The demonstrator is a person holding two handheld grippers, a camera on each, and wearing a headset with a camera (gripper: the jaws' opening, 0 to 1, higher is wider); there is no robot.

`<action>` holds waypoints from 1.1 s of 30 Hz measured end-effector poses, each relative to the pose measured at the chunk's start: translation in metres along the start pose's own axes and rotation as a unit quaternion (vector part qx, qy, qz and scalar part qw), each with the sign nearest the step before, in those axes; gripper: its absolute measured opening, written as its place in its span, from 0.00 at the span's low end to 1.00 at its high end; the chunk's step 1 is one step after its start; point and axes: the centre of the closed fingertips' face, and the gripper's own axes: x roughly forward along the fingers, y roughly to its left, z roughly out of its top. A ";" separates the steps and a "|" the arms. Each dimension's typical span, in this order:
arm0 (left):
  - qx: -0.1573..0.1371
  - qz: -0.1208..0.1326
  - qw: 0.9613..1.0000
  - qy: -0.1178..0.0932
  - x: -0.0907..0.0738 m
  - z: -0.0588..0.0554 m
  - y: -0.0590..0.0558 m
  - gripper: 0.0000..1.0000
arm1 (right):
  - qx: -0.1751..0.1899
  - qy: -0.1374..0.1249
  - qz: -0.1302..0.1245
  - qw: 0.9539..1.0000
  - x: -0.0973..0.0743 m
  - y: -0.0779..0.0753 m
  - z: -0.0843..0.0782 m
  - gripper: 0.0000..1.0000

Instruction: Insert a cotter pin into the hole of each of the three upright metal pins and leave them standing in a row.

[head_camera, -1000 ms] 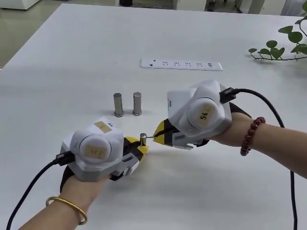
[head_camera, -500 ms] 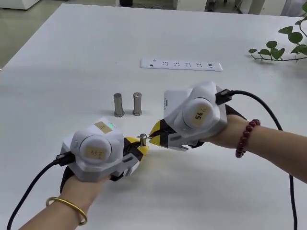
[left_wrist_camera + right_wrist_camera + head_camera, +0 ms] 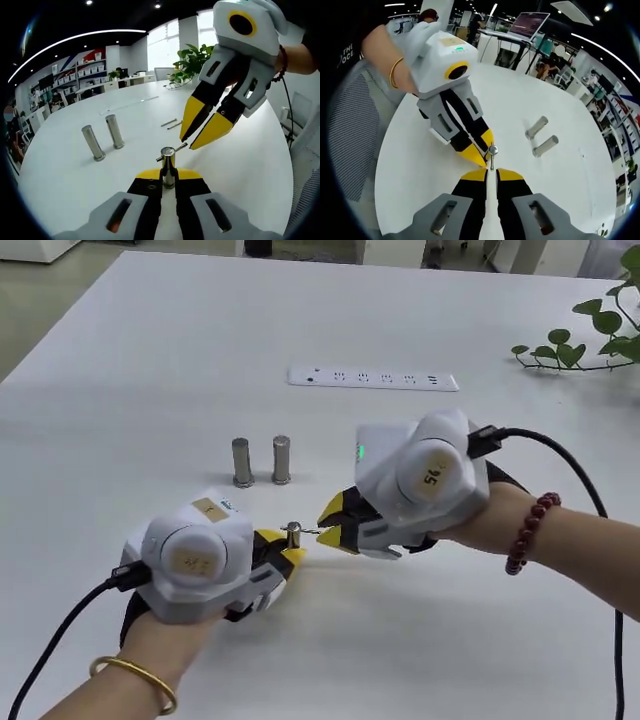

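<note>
Left gripper (image 3: 169,176): fingers closed on a metal pin (image 3: 168,160), upright on the desk (image 3: 450,640). Second pin (image 3: 243,460) and third pin (image 3: 282,458) stand behind it, apart.

Right gripper (image 3: 188,144): fingers pinched on the cotter pin (image 3: 172,151), which looks partly through the hole.

Risk: an off-axis push could bend it or tilt the metal pin. Early release may let it slip out.

Three metal pins (image 3: 242,461) (image 3: 281,459) (image 3: 292,536), three cotter pins (image 3: 172,149) (image 3: 168,122) (image 3: 175,125).

You face a wide white bench (image 3: 150,360). A long white power strip (image 3: 374,379) lies flat toward its far side, sockets in a row. A leafy green plant (image 3: 585,335) trails over the bench's far right corner. Beyond the bench are office shelves (image 3: 75,75) and a lit screen (image 3: 530,25).
</note>
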 end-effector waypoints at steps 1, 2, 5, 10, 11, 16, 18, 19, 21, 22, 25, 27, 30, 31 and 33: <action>0.000 0.000 1.000 0.000 0.000 0.000 0.000 0.06 | -0.001 0.000 0.000 1.000 0.000 0.000 0.000 0.00; -0.001 0.000 1.000 0.000 0.000 0.000 0.000 0.06 | -0.001 0.000 0.000 1.000 0.000 0.000 0.000 0.00; -0.002 0.000 1.000 0.000 0.000 0.000 0.000 0.06 | -0.001 0.001 -0.002 1.000 0.001 0.001 -0.001 0.00; -0.002 0.001 1.000 -0.001 0.000 0.000 0.000 0.06 | -0.001 -0.002 -0.004 1.000 0.003 0.000 0.001 0.00; -0.002 0.001 1.000 -0.001 0.000 0.000 0.000 0.06 | -0.001 -0.002 -0.004 1.000 0.003 0.000 0.001 0.00; -0.002 0.001 1.000 -0.001 0.000 0.000 0.000 0.06 | -0.004 -0.003 -0.009 1.000 0.004 -0.001 0.003 0.00; -0.002 0.001 1.000 -0.001 0.000 0.000 0.000 0.06 | -0.003 -0.004 -0.008 1.000 0.005 -0.001 0.004 0.00; -0.002 0.001 1.000 -0.001 0.000 0.000 0.000 0.06 | -0.004 -0.003 -0.008 1.000 0.006 -0.001 0.004 0.00; -0.003 0.001 1.000 -0.001 0.000 0.000 0.000 0.06 | -0.003 -0.004 -0.007 1.000 0.007 -0.001 0.005 0.00; -0.003 0.001 1.000 -0.001 0.000 0.000 0.000 0.06 | -0.003 -0.005 -0.007 1.000 0.007 -0.001 0.006 0.00; -0.003 0.001 1.000 -0.001 0.000 0.000 0.000 0.06 | -0.004 -0.006 -0.007 1.000 0.009 0.000 0.008 0.00; -0.006 0.001 1.000 -0.002 0.000 0.000 0.001 0.06 | -0.004 -0.005 -0.008 1.000 0.009 -0.001 0.008 0.00; -0.009 0.002 1.000 -0.003 0.000 0.000 0.000 0.06 | -0.001 -0.005 -0.008 1.000 0.009 -0.001 0.008 0.00; -0.009 0.002 1.000 -0.003 0.000 0.000 0.000 0.06 | -0.001 -0.006 -0.008 1.000 0.009 -0.001 0.008 0.00; -0.008 0.001 1.000 -0.003 0.000 0.000 0.000 0.06 | 0.002 -0.006 -0.010 1.000 0.009 -0.001 0.008 0.00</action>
